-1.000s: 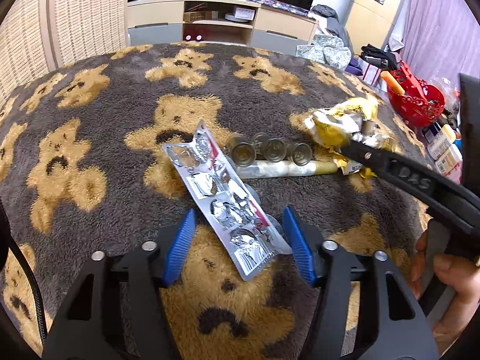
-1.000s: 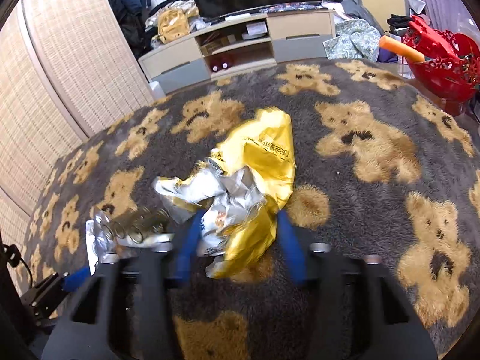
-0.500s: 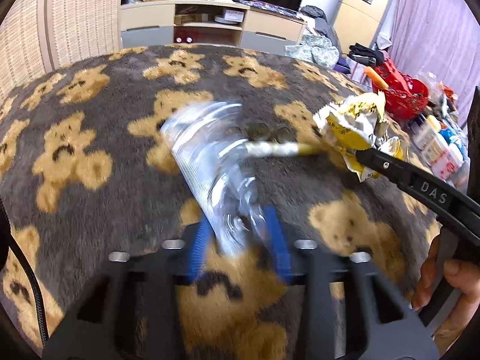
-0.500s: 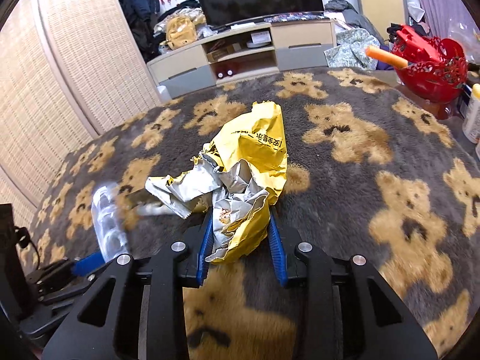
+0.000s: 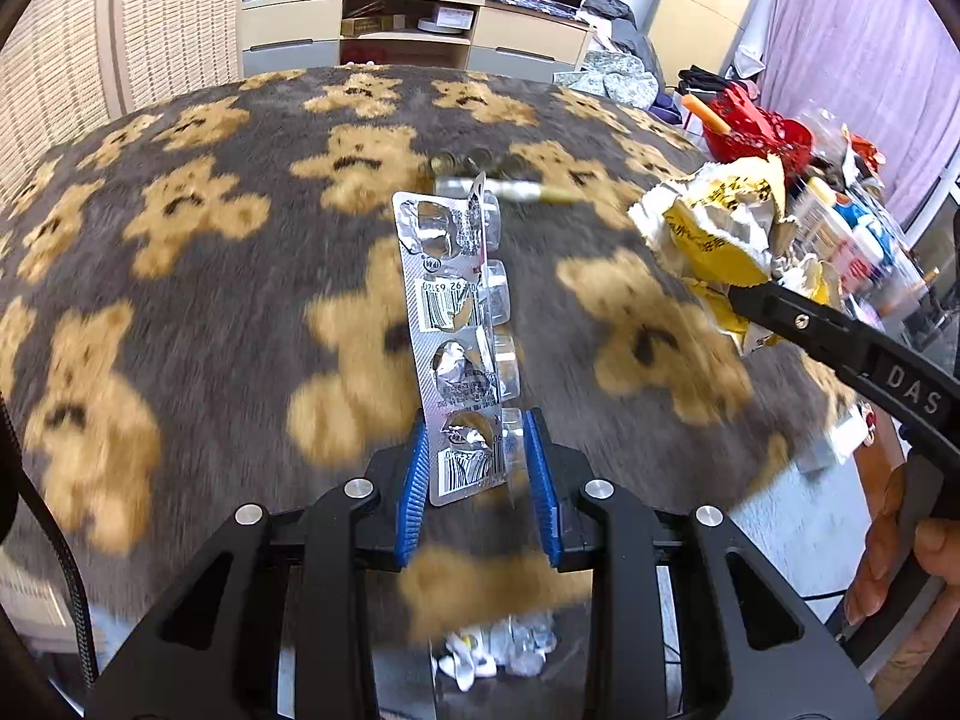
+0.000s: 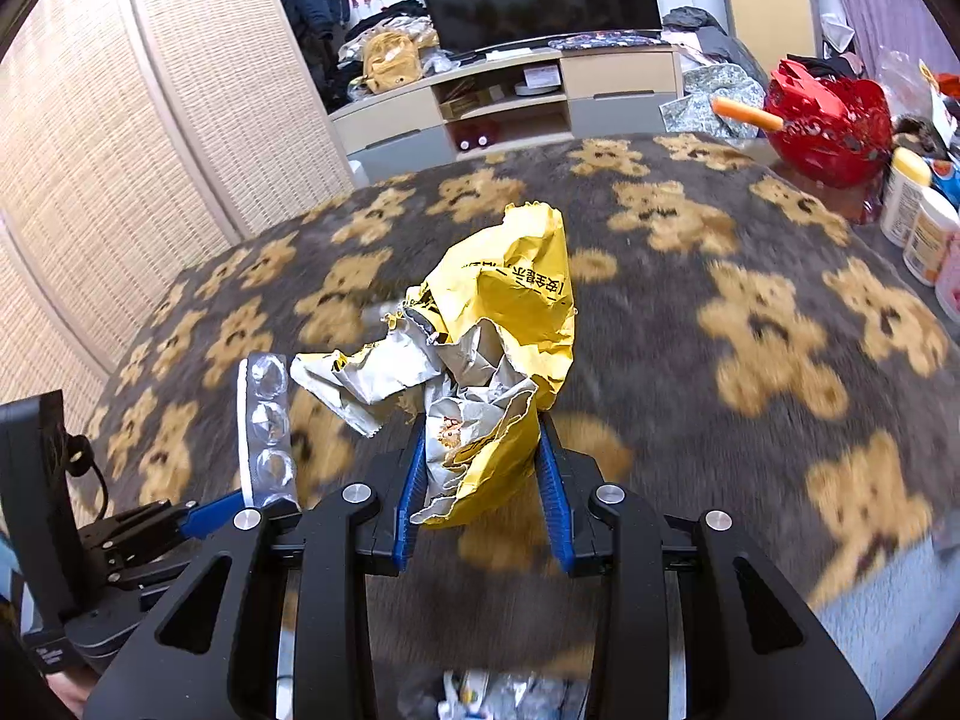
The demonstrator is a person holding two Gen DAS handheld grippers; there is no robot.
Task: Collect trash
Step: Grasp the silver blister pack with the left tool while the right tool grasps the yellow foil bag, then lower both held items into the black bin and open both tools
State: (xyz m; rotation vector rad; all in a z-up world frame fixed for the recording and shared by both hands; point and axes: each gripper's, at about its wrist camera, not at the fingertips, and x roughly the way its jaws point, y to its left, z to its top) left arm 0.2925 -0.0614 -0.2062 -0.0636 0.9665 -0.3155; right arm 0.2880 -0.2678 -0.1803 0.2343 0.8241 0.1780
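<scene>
From the left wrist, the left gripper is clamped narrow on the near end of an empty blister pack. The blue fingers press its two edges and the rest of the strip stands up past the tips, clear of the bear blanket. Its jaws have just been closing, with the pack between them. Well beyond the fingertips a small tube and a few round caps lie on the blanket, blurred, so that much is left to pick up. Off to the right of the fingers the right gripper carries a yellow wrapper. Below the fingers, under the blanket's edge, sits a pale heap, probably trash already dropped in a bin, though the view is too blurred to be sure.

From the right wrist, the right gripper is pinched narrow on the crumpled wrapper, which bulges up beyond the tips, lifted off the blanket. To the left of the fingers the blister pack shows in the left gripper. The same pale heap lies below. Both pieces are lifted but not yet dropped.
</scene>
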